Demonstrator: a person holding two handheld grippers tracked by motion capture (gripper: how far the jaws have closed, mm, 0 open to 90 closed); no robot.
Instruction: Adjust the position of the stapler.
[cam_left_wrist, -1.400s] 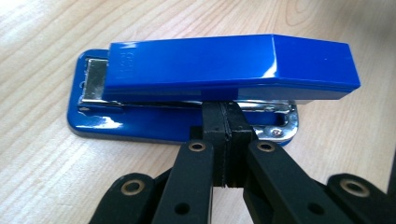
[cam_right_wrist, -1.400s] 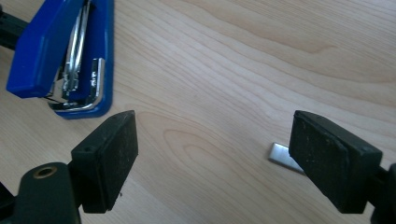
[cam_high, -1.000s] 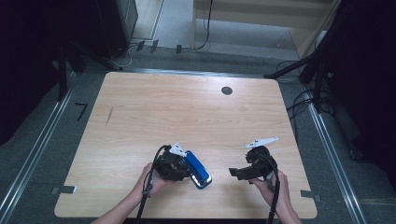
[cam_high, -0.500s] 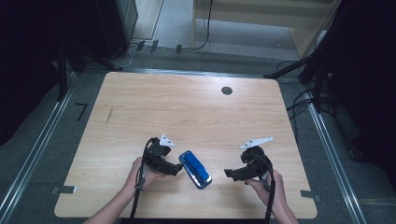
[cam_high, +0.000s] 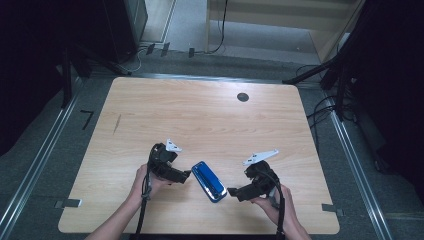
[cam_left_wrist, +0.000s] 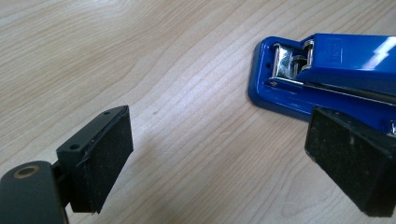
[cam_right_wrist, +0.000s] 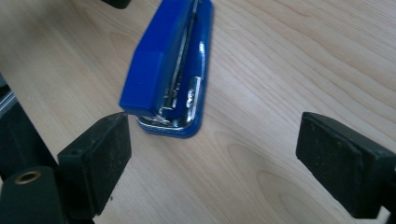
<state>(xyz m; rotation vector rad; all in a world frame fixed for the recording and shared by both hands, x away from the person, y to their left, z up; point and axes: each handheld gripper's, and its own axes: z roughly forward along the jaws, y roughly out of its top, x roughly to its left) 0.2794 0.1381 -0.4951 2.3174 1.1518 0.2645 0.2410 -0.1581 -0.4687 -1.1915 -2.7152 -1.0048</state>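
Between 2 open hand-held grippers, blue stapler (cam_high: 209, 181) lies on table (cam_high: 200, 120).

A glossy blue rectangular stapler (cam_high: 209, 181) lies flat and diagonal on the pale wooden table (cam_high: 200, 120), near its front edge. The black left gripper (cam_high: 186, 175) sits just to its left, jaws having just opened and pointing at it. The black right gripper (cam_high: 232, 192) noses in from the right, close to the stapler's near end. A small dark round hole (cam_high: 243, 97) sits far right.
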